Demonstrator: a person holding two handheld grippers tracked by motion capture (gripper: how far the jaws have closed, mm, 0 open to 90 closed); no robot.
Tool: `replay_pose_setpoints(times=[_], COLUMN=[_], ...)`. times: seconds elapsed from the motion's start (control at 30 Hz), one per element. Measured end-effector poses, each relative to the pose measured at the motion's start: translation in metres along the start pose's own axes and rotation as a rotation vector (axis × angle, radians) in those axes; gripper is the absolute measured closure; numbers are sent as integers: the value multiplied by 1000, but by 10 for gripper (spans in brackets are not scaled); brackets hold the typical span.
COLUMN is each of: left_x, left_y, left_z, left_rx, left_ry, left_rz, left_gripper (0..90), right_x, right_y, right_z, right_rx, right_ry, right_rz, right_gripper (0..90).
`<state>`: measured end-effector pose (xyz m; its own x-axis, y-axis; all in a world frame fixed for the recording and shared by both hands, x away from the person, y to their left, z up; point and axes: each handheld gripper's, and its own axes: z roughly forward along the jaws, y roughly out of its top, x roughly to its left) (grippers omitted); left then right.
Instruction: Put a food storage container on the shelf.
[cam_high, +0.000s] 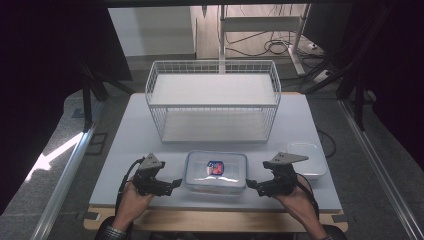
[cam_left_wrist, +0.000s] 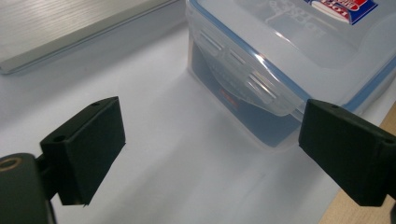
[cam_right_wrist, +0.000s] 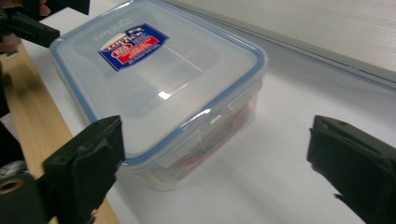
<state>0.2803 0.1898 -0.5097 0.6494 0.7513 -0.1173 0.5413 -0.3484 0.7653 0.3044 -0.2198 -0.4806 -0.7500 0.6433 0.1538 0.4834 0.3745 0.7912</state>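
Note:
A clear plastic box (cam_high: 216, 171) with a blue-sealed lid and a red and blue label sits at the front middle of the white table top (cam_high: 125, 150). My left gripper (cam_high: 172, 185) stands open just left of the box, jaws pointing at its left end. My right gripper (cam_high: 251, 185) is open just right of the box. In the left gripper view, the box (cam_left_wrist: 280, 60) lies ahead and to the right of the open left gripper (cam_left_wrist: 212, 149), with its side latch (cam_left_wrist: 247, 79) folded down. In the right gripper view, the box (cam_right_wrist: 159, 79) lies ahead and left of the open right gripper (cam_right_wrist: 215, 163).
A white wire basket rack (cam_high: 212, 100) with two shelves stands behind the box. A second clear container (cam_high: 307, 160) rests at the right. The table's wooden front edge (cam_high: 215, 220) runs below the hands. The left gripper (cam_right_wrist: 28, 23) shows beyond the box in the right gripper view.

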Motion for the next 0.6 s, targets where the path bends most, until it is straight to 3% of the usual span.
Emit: replay_pose_setpoints(times=[0.07,0.13,0.33,0.43,0.6], left_x=[-1,1,6,8,12], left_y=[3,7,16,23,31], left_z=[-1,-2,-1,3,15], left_rx=[0,-7,-18,-22,8], left_ry=[40,39,-56,-102,-152], left_rz=[-15,-37,-57,-44,-44], left_gripper=[62,46,37,72,102], right_x=[0,0,1,0,-6], right_y=[0,2,10,13,15], right_z=[0,1,4,8,19], right_rx=[-4,1,40,60,99], right_ry=[13,18,25,31,60], right_rz=[11,27,39,46,76], right_gripper=[26,21,75,101,132])
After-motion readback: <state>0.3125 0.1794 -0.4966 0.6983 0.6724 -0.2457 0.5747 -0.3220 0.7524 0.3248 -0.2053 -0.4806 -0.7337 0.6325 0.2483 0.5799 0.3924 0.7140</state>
